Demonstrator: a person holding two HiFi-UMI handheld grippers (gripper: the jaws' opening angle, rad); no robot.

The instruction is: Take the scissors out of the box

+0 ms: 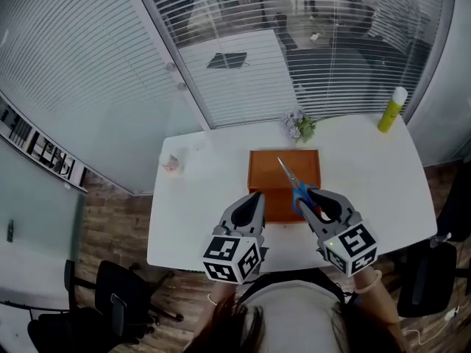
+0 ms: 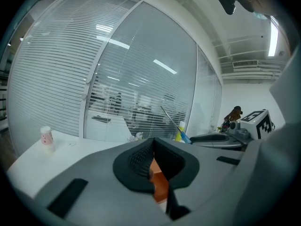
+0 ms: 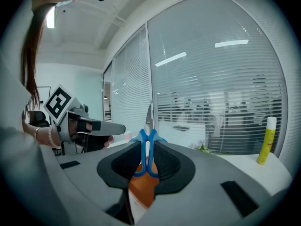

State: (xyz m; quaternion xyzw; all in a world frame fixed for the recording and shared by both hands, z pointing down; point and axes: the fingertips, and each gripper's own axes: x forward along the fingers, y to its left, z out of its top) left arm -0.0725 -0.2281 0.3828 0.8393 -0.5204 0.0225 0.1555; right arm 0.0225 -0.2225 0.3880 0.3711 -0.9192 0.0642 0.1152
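Observation:
An orange box (image 1: 274, 173) lies open in the middle of the white table (image 1: 199, 219). Scissors (image 1: 293, 182) with blue handles are held above its right half, blades pointing up and away from me. My right gripper (image 1: 309, 195) is shut on the handles; in the right gripper view the blue loops (image 3: 146, 149) sit squeezed between the pads, with the box (image 3: 143, 192) below. My left gripper (image 1: 256, 197) hovers over the box's near left edge, shut with nothing in it. In the left gripper view only a sliver of the box (image 2: 161, 185) shows between the pads.
A yellow glue bottle (image 1: 392, 109) stands at the table's far right corner. A small flower sprig (image 1: 299, 126) is behind the box and a little pink-and-white cup (image 1: 171, 164) at the far left. Glass walls with blinds run behind. Black chairs (image 1: 118, 293) flank the near side.

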